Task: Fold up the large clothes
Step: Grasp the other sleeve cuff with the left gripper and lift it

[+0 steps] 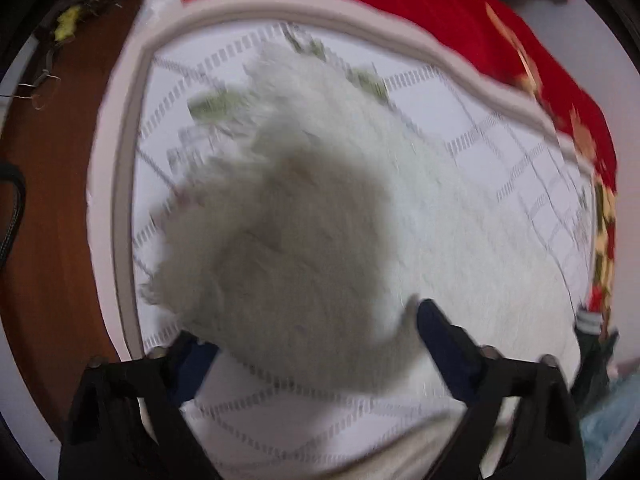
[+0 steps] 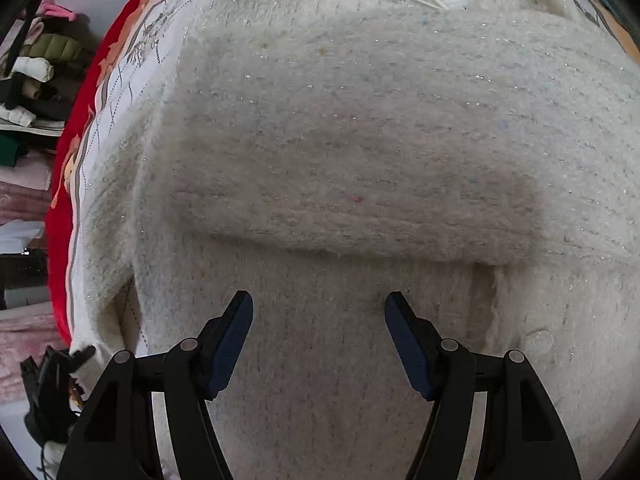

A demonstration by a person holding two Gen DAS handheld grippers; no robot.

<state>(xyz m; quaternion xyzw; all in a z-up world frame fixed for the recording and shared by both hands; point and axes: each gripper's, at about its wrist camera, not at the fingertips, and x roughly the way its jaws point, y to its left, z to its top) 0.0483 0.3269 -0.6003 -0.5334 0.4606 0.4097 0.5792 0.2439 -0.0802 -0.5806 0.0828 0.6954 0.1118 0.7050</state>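
**Folding the fluffy sweater on the bed**

Lying on the white quilted bedcover [image 1: 500, 152], the cream sweater [image 2: 360, 140] already has one part folded across its body. The right gripper [image 2: 319, 306] hovers just above the knit with its jaws well apart and nothing between them. The left gripper [image 1: 312, 324] is also wide, and a blurred fluffy bunch of sweater sits between its fingers; I cannot tell if the pads press it. For a good fold, each gripper should take only the edge layer, and both should lift together.

Clothes pile [image 2: 36, 80] crowding bed's [image 2: 64, 216] edge
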